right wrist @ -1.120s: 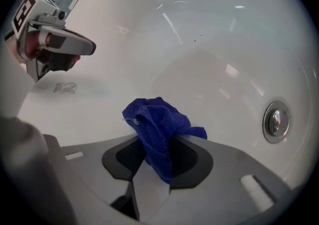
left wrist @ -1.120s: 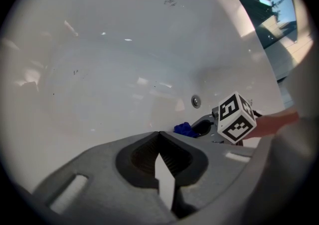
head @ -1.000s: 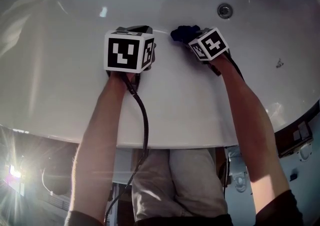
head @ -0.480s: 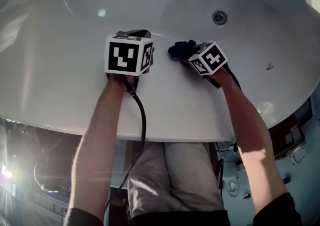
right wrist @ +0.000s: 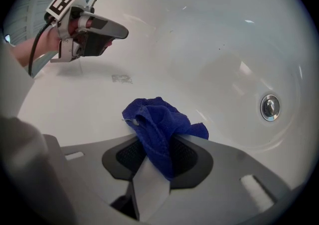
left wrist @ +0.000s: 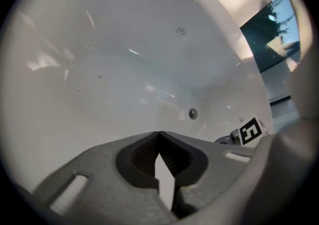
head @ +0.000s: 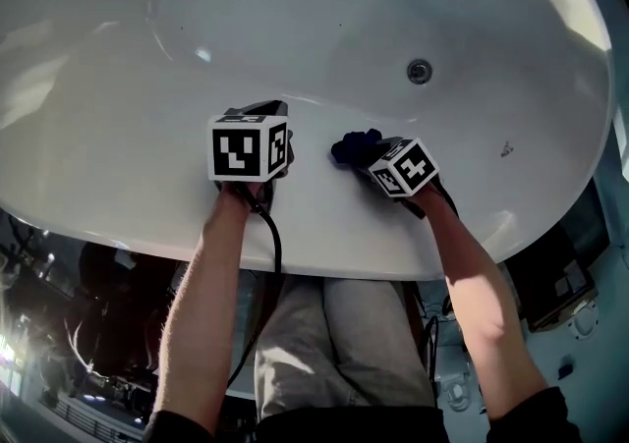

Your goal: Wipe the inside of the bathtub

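The white bathtub (head: pixel 118 156) fills the head view, its near wall under both grippers. My right gripper (head: pixel 346 149) is shut on a bunched blue cloth (right wrist: pixel 159 126), also seen as the blue cloth (head: pixel 356 146) pressed to the tub's near inner wall. My left gripper (head: pixel 257 109) hovers beside it to the left, jaws shut with nothing between them; its tips (left wrist: pixel 158 133) meet over the white basin. The left gripper (right wrist: pixel 117 32) shows in the right gripper view at upper left. The drain (head: pixel 420 70) lies beyond the cloth.
The tub's outer rim (head: pixel 324 259) runs just in front of the person's legs. A small dark speck (head: pixel 507 148) marks the right wall. Pipework and fittings (head: pixel 560 284) sit on the floor at lower right; dark clutter (head: pixel 79 333) at lower left.
Both grippers have drawn back toward the tub's near rim, so more of the basin shows beyond them. The cloth stays in the right gripper's jaws.
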`<state>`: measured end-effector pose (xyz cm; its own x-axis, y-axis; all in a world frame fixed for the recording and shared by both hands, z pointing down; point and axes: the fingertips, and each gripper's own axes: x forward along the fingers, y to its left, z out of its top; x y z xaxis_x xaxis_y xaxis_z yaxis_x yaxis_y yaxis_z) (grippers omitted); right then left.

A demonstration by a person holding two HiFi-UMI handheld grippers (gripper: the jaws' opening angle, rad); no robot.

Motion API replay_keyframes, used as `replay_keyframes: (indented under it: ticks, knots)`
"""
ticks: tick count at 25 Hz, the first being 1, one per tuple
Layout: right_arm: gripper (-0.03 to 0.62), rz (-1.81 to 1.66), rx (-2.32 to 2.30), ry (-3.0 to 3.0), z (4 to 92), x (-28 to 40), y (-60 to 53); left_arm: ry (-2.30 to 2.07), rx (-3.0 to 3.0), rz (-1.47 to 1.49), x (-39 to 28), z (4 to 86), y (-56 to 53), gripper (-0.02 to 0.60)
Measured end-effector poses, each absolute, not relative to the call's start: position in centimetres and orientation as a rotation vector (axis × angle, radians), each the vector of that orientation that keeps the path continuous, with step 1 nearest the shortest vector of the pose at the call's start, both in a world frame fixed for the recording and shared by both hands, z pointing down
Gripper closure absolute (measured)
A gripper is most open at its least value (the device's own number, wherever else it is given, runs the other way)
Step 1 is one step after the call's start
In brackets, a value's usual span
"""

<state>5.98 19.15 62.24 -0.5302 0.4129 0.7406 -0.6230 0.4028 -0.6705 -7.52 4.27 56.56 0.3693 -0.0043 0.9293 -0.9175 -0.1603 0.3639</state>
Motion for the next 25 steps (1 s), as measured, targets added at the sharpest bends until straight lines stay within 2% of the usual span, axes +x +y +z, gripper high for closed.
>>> replay_keyframes:
  ticks: [25]
  knots:
    - [0.459,1.242,0.086,-1.89,47.4,4.3,22.1,-0.762,1.623,1.05,-3.2,52.4,8.1,0.577]
